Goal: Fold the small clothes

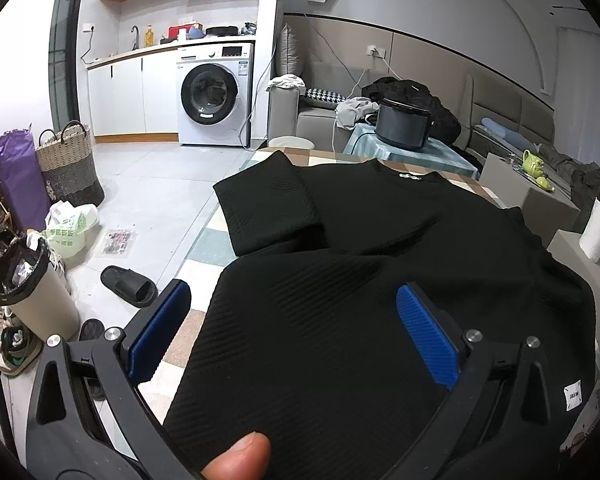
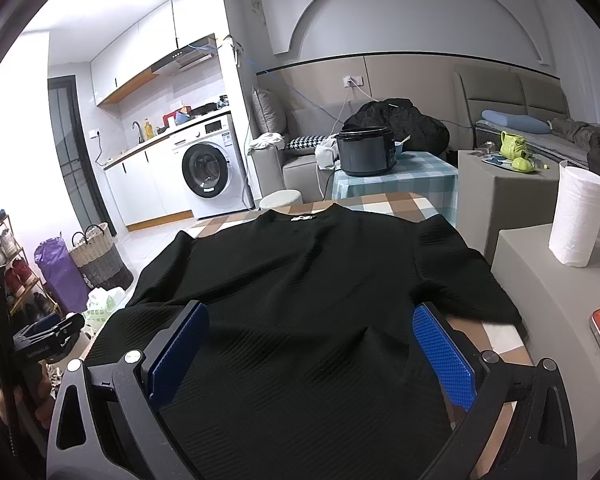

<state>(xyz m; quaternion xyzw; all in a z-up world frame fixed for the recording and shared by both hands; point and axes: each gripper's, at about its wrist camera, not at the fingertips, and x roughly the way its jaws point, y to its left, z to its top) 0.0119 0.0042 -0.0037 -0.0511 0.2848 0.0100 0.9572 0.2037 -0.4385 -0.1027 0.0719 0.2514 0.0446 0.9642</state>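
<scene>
Checked cloth in brown, cream and pale blue covers the table [image 2: 384,202], and on it lies a black ribbed T-shirt [image 2: 300,280], spread flat with its neckline and small white neck label at the far edge. Its sleeve on the left side is folded inward over the body in the left wrist view, and a white tag sits at the near hem on the right. Above the near part of the shirt hangs the left gripper [image 1: 296,332], its blue-padded jaws spread wide with the fabric showing between them and nothing pinched (a thumb tip shows at the bottom edge of that view). Likewise the right gripper [image 2: 312,348] hangs over the near hem, jaws spread apart and gripping nothing. Beyond the table stands a dark rice cooker [image 2: 364,150] on a blue checked cloth, with a black bag behind it on a grey sofa. To the right, on a grey ledge, stand a roll of paper towel [image 2: 576,216] and, further back, a green jug [image 2: 514,145]. Far left, across the tiled floor, are a white washing machine [image 1: 214,94], a woven basket [image 1: 70,164], a purple bag and a black slipper [image 1: 129,286].
</scene>
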